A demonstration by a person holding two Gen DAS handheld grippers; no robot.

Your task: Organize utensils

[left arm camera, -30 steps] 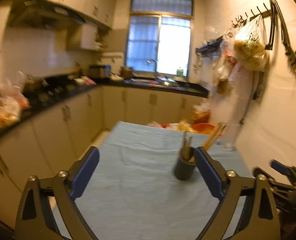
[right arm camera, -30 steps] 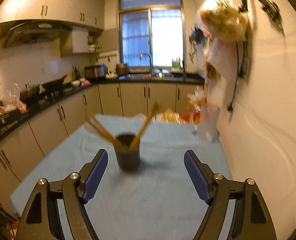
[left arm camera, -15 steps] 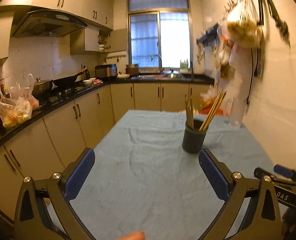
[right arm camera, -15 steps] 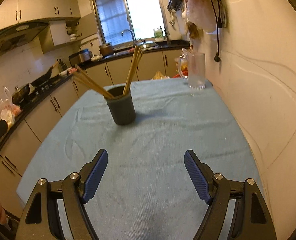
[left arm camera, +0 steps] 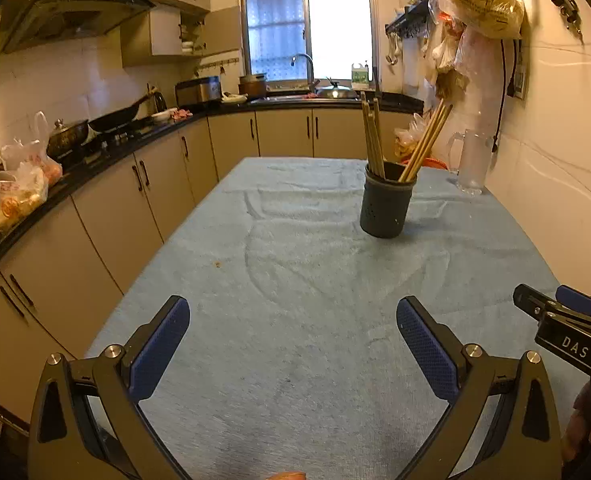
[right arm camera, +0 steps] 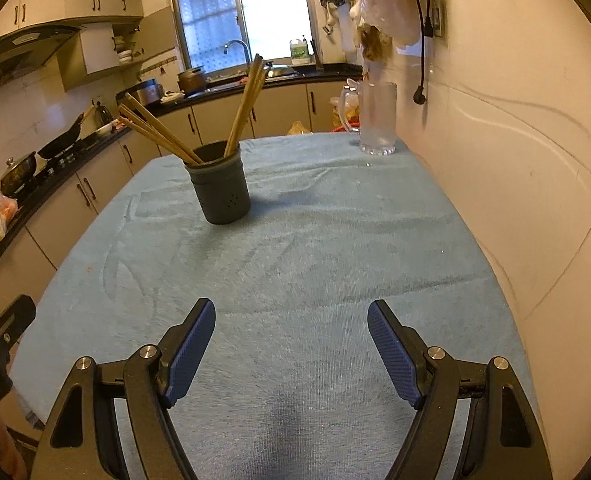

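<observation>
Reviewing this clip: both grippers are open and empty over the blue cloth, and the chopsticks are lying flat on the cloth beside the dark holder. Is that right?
Not quite. The chopsticks are not lying on the blue cloth; they stand leaning inside the dark holder, as the right wrist view shows. The rest holds: the left gripper and right gripper both have their jaws apart with nothing between them.

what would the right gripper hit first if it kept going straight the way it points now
Most likely the light blue tablecloth: the right gripper is open, empty and angled down at bare cloth. The dark grey cylindrical utensil holder stands left of that line.
</observation>
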